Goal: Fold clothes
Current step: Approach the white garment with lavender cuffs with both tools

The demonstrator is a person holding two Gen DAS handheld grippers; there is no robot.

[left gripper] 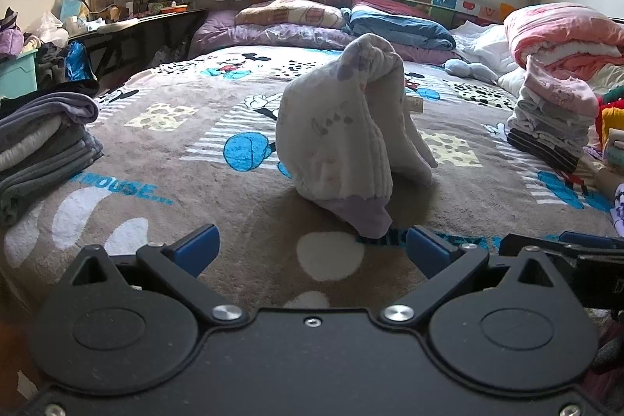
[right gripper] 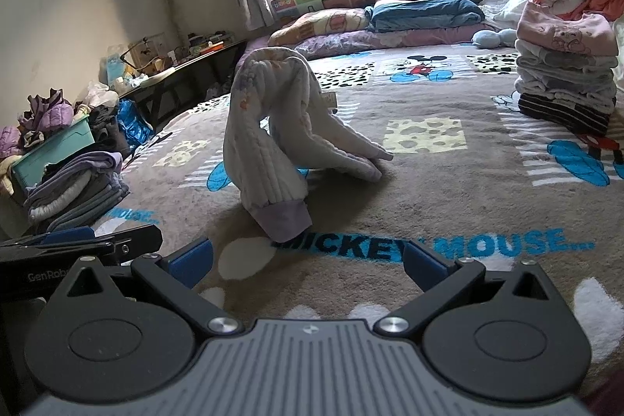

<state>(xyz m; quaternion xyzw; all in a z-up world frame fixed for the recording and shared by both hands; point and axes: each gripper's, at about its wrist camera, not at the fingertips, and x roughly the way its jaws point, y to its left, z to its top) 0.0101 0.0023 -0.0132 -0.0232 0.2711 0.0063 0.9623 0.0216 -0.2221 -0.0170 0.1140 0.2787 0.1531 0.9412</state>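
My left gripper (left gripper: 312, 250) is black all over: 2 round discs at the base, 2 angled link arms pinned by 2 silver bolts, and a small screw centred on the smooth black housing between them. Its fingertips (left gripper: 197, 246) carry blue pads. Each outer bracket has a triangular cut-out.

My right gripper (right gripper: 308, 262) has the same black discs, link arms, silver bolts and blue-padded fingertips (right gripper: 193, 262), but the housing between the discs is grey and ribbed with fine parallel grooves. Left of that grey housing, a black bar with a blue strip bears white lettering reading "GenRob".
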